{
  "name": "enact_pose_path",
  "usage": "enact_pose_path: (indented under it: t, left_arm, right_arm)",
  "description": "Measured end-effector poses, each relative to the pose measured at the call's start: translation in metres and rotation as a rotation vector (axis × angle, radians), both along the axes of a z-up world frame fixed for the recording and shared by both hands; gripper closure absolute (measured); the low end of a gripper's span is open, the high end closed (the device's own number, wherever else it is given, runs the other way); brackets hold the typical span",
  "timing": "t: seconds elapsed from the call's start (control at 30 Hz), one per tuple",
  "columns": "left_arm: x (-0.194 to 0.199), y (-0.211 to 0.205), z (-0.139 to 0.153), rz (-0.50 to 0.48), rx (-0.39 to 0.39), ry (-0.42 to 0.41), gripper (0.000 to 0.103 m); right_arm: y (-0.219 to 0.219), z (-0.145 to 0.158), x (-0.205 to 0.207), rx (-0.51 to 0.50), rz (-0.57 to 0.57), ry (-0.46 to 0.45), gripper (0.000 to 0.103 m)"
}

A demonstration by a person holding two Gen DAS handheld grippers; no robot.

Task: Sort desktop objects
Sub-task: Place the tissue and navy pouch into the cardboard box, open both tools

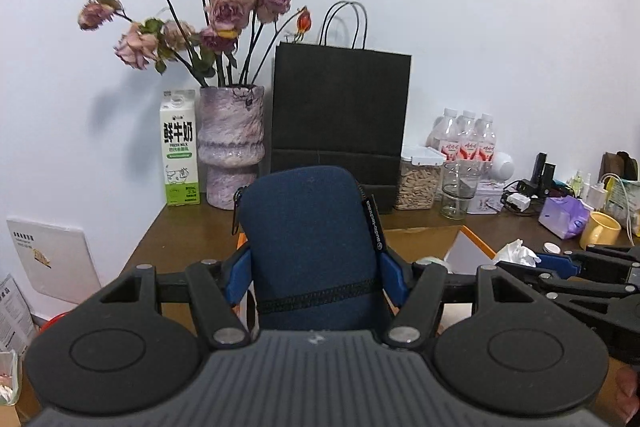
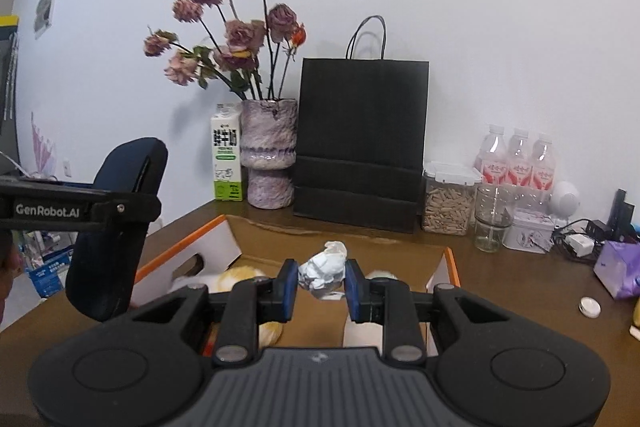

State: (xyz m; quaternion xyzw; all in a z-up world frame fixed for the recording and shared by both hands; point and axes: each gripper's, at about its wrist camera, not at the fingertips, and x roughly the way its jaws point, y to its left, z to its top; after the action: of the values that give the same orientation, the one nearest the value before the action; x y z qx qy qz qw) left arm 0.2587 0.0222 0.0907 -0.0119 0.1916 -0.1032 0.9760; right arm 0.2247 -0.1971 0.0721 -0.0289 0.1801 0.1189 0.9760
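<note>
Left hand-held gripper (image 1: 314,267) around pouch (image 1: 310,239); tissue (image 2: 323,269) above box (image 2: 404,251)

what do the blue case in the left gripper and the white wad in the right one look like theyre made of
The blue case looks like soft matte fabric over padding: rounded edges, a stitched zipper band and a side label. The white wad looks like crumpled tissue or thin paper, judging by its sharp irregular creases and dull surface; which of the two is unclear.

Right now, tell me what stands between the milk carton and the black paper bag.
The purple vase of dried roses stands between the milk carton and black paper bag; both wrist views show it.
</note>
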Motion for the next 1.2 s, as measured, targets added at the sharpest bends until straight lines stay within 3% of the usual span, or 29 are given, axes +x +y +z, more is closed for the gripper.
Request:
enact_pose_path:
  t: [0.2, 0.6, 1.03, 1.2]
  left_arm:
    - [0.039, -0.012, -0.007, -0.059, -0.083, 0.074, 0.038]
    - [0.108, -0.050, -0.049, -0.053, -0.125, 0.230, 0.038]
    - [0.132, -0.083, -0.070, -0.073, -0.104, 0.301, 0.037]
    - [0.132, -0.086, -0.073, -0.091, -0.102, 0.304, 0.025]
  right_arm:
    - [0.007, -0.005, 0.045, -0.014, -0.029, 0.043, 0.079]
    - [-0.016, -0.040, 0.106, -0.048, -0.132, 0.105, 0.079]
    - [-0.043, -0.068, 0.127, -0.023, -0.159, 0.189, 0.079]
    - [-0.042, -0.068, 0.124, -0.030, -0.168, 0.180, 0.077]
